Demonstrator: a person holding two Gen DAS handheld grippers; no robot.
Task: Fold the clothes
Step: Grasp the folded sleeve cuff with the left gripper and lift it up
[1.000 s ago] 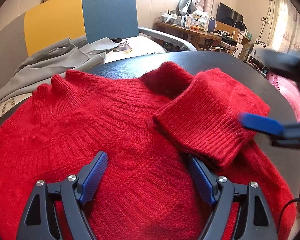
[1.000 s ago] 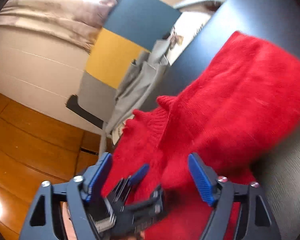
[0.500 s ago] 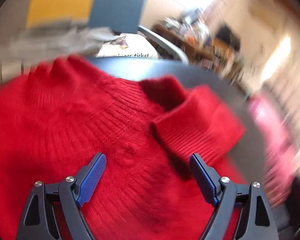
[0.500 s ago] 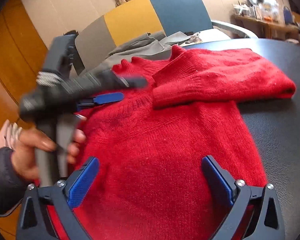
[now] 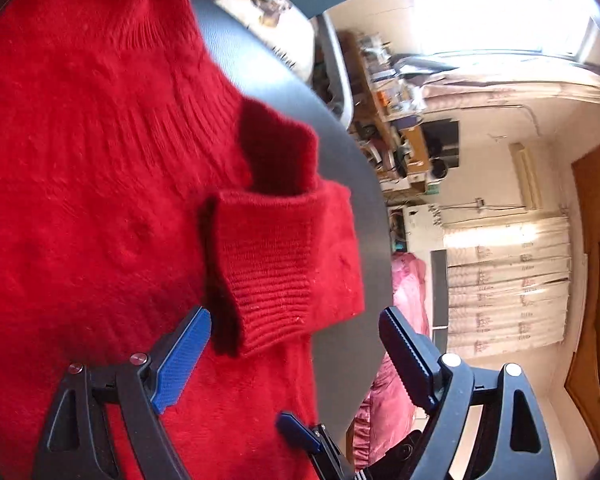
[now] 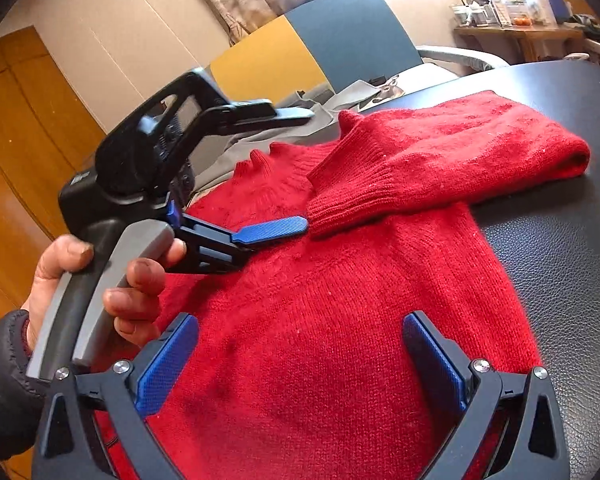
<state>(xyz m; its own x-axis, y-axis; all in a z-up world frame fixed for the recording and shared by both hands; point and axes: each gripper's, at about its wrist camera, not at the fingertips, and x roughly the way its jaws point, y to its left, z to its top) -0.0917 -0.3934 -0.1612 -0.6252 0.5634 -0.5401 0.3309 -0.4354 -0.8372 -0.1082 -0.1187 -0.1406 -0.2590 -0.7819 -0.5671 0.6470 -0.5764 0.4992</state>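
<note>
Both claws gape wide, gripping nothing: left claw (image 6: 274,210) hovers by the folded sleeve (image 6: 440,168), right claw (image 6: 300,364) over the sweater (image 6: 340,300) body, flat on the counter (image 6: 572,260). Next, pinch the unfolded side's edge, both layers.

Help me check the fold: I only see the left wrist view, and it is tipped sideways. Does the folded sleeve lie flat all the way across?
Observer: Yes. The right wrist view shows the sleeve lying flat across the red sweater, with its outer fold on the black table.
Operator: Where are my left jaws relative to the cuff?
Observer: The left gripper is rolled on its side with its jaws open. Its lower blue finger is right beside the cuff and grips nothing.
Operator: And the right one?
Observer: The right gripper hovers over the sweater's lower body, jaws open and empty.
</note>
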